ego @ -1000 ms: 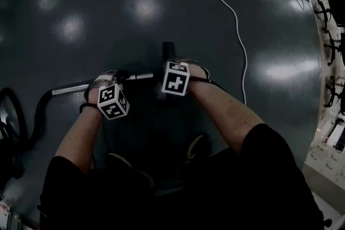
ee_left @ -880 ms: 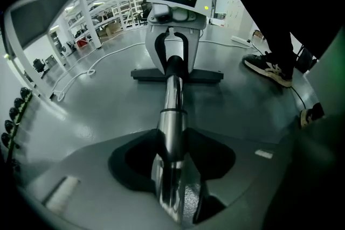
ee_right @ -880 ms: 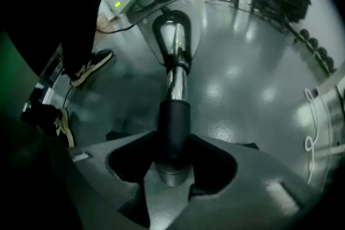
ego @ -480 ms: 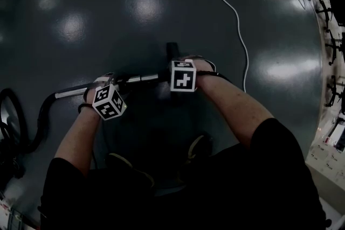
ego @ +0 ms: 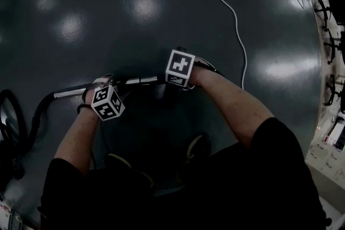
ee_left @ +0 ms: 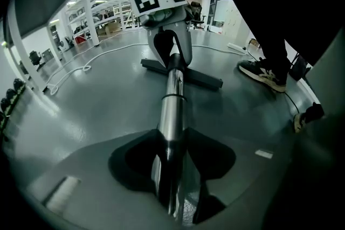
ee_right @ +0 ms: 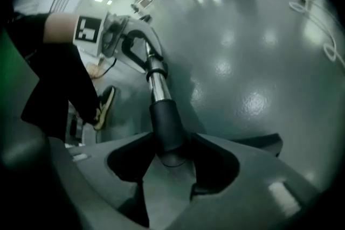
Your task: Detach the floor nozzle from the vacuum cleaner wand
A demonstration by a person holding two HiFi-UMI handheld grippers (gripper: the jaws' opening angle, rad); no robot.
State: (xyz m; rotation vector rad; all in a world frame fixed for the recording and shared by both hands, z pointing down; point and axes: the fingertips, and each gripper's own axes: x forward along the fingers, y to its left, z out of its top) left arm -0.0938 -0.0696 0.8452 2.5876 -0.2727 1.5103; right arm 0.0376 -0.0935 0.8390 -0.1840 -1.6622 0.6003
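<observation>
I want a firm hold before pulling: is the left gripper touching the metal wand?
Touching. In the left gripper view, the left gripper has its jaws closed against both sides of the chrome wand tube.

The head camera looks steeply down on the floor (ego: pixel 178 24) from above. The other two ride close against the vacuum wand (ee_left: pixel 173 105) at opposite ends, looking along it toward each other; all three views share it

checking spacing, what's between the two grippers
Just the metal wand, in the left gripper view; the right gripper, jaws just eased wider, holds its black end.
</observation>
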